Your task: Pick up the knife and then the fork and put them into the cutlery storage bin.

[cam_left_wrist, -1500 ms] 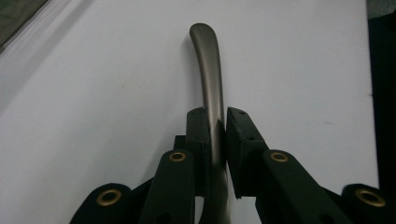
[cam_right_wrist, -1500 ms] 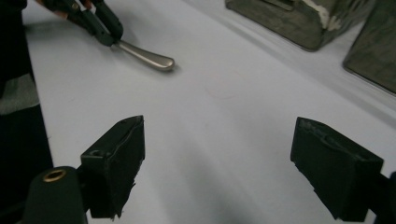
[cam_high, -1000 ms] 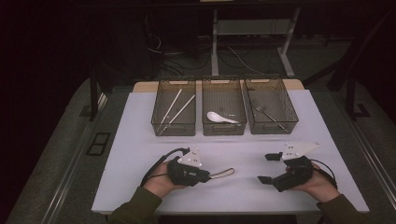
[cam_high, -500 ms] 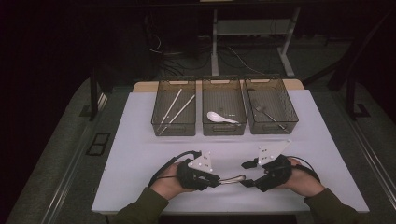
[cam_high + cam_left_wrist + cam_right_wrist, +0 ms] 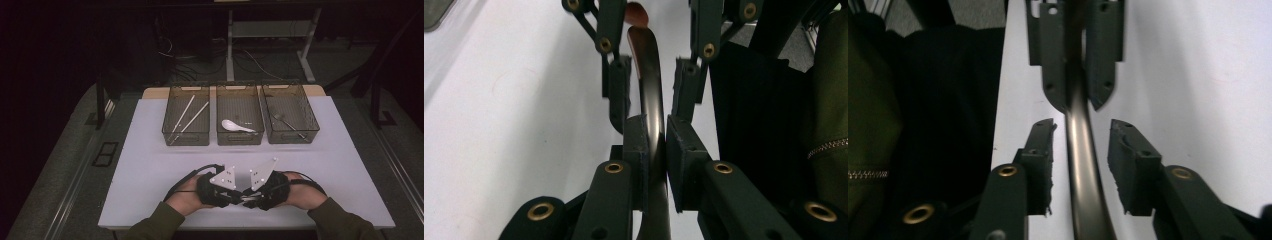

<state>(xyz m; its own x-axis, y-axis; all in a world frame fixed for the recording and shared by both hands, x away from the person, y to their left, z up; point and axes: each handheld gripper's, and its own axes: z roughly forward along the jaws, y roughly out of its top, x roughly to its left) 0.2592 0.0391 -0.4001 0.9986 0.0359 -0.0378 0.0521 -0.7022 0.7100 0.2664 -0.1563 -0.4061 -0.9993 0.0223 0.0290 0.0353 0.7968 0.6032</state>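
I've got the dark spoon (image 5: 650,95) pinched in L tongs (image 5: 655,150) at table's 6 o'clock edge. R tongs (image 5: 1080,150) have been closing round its handle, pads not touching yet. Looks stiff, glossy, slippery; grip mid-handle.

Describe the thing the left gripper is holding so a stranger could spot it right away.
Start at the near edge of the white table, where the two grippers meet. The left gripper clamps a dark curved handle. Unlike the white spoon in the middle basket, it is glossy brown.
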